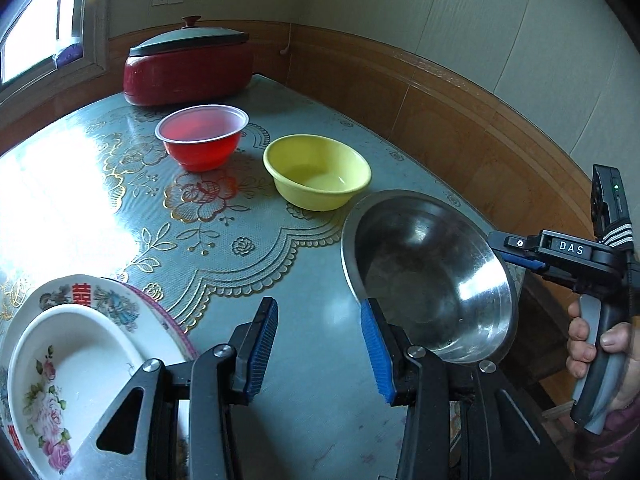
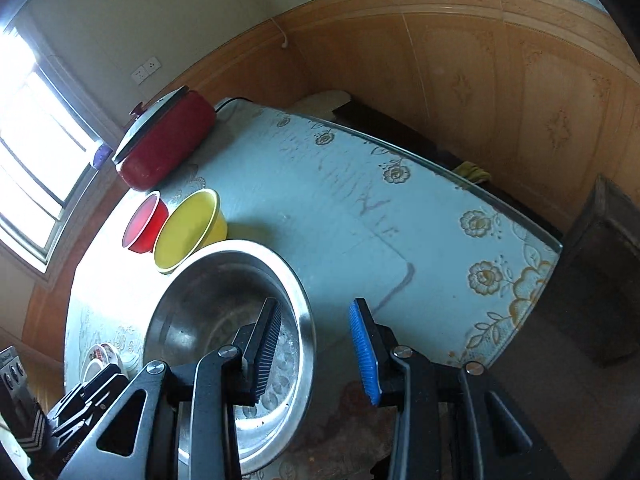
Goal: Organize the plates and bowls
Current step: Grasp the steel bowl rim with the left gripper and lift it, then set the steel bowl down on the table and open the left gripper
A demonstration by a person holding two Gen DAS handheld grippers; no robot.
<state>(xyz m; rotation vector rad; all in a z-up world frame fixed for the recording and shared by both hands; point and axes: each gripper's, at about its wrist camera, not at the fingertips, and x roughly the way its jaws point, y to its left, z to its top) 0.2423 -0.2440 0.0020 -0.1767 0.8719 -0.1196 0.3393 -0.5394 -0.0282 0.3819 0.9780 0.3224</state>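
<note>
Steel bowl (image 1: 428, 276) sits tilted at the table (image 1: 240, 240) edge, just right of the yellow bowl (image 1: 317, 172). Right gripper (image 2: 316, 344) spread wide, rim between fingers, not clamped. Left gripper (image 1: 320, 344) released, empty. Recommend closing squarely on rim before lifting

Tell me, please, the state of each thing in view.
Red lidded electric cooker: lid on.
Red plastic bowl: upright.
Yellow plastic bowl: upright, empty.
Round stainless steel bowl: looks tipped, empty.
White floral ceramic bowl: nested in patterned plate.
Left gripper: open, empty.
Right gripper: open, astride the steel bowl's rim.
</note>
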